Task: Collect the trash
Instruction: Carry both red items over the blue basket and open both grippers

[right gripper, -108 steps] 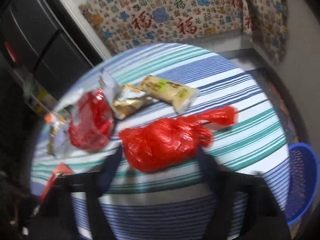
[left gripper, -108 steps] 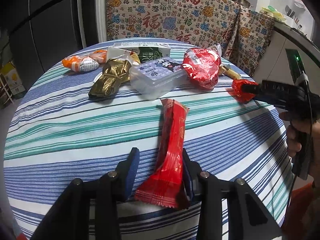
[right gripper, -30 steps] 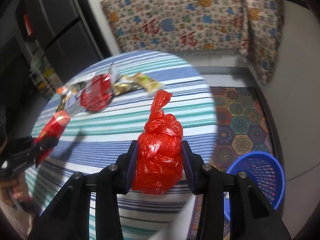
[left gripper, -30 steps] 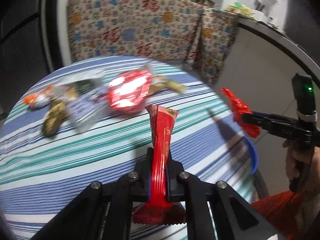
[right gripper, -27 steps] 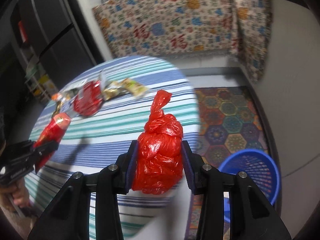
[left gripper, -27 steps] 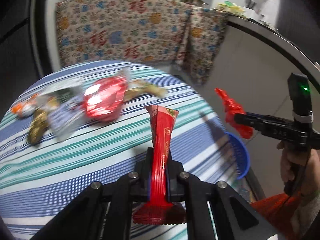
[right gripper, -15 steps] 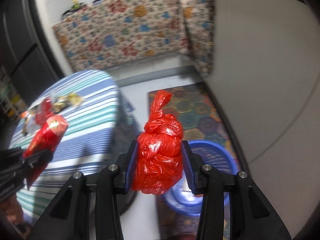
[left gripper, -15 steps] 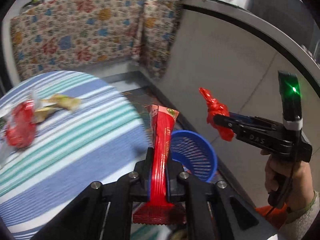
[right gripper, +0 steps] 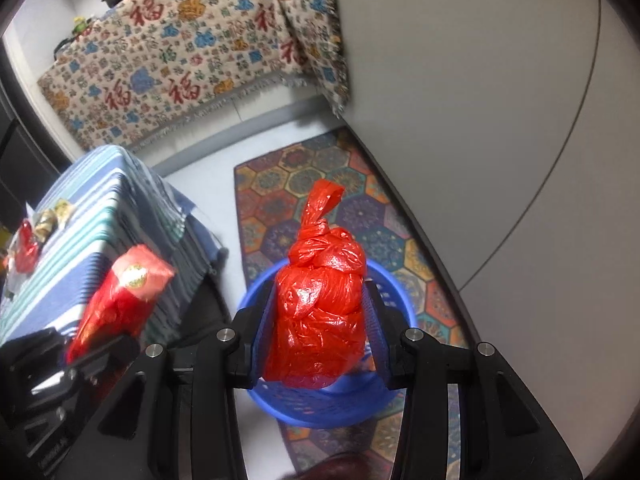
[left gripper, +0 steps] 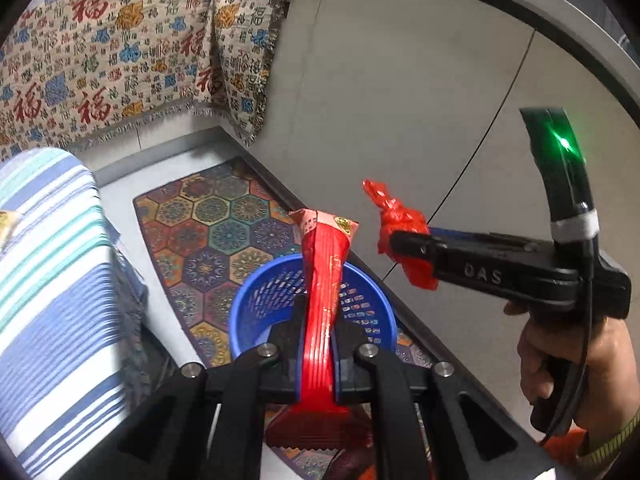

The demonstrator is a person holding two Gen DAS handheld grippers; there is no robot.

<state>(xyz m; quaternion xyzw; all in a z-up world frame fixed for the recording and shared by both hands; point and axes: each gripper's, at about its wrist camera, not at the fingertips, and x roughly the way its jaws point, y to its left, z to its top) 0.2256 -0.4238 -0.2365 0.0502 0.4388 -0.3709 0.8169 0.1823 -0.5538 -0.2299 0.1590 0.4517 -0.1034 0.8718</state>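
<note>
My left gripper (left gripper: 318, 320) is shut on a long red snack wrapper (left gripper: 324, 276) and holds it upright over the blue plastic basket (left gripper: 248, 312) on the floor. My right gripper (right gripper: 318, 320) is shut on a knotted red plastic bag (right gripper: 316, 308), held above the same blue basket (right gripper: 316, 404). The right gripper with the red bag (left gripper: 404, 240) shows at the right of the left wrist view. The left gripper with the red wrapper (right gripper: 120, 300) shows at the left of the right wrist view.
The striped round table (left gripper: 44, 280) stands left of the basket, with several wrappers on it (right gripper: 28, 244). A patterned rug (left gripper: 208, 216) lies under the basket. A grey cabinet wall (left gripper: 400, 100) runs close on the right. A patterned cloth (right gripper: 180, 60) hangs behind.
Both grippers have swung from the table toward the right and down, each carrying its trash. They are now over the blue basket, which looks larger and nearer.
</note>
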